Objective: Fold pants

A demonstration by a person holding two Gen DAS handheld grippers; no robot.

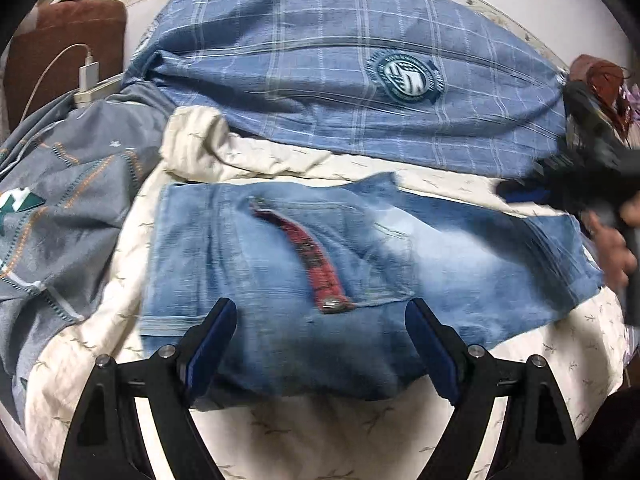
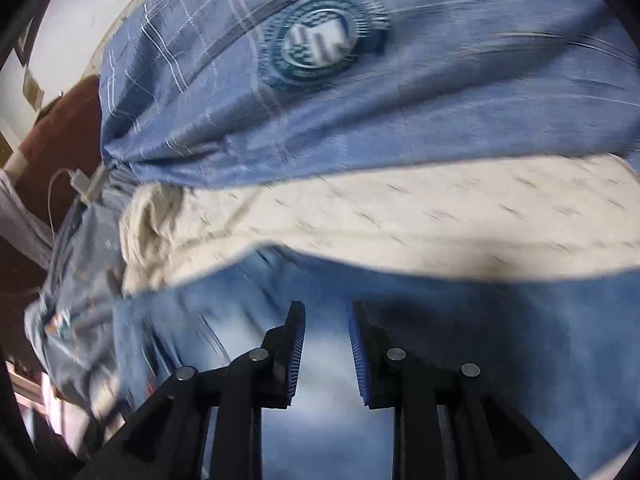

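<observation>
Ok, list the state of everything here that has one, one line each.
jeans: folded, lying flat on the sheet.
red strap: lying loose across the jeans.
charger: cable plugged in.
left gripper: open, empty, over the jeans.
right gripper: jaws narrowly apart, gap looks empty.

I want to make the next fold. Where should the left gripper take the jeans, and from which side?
Probably the hemmed edge of the jeans, approached from the near side: it lies flat and bare beside the open left gripper.
</observation>
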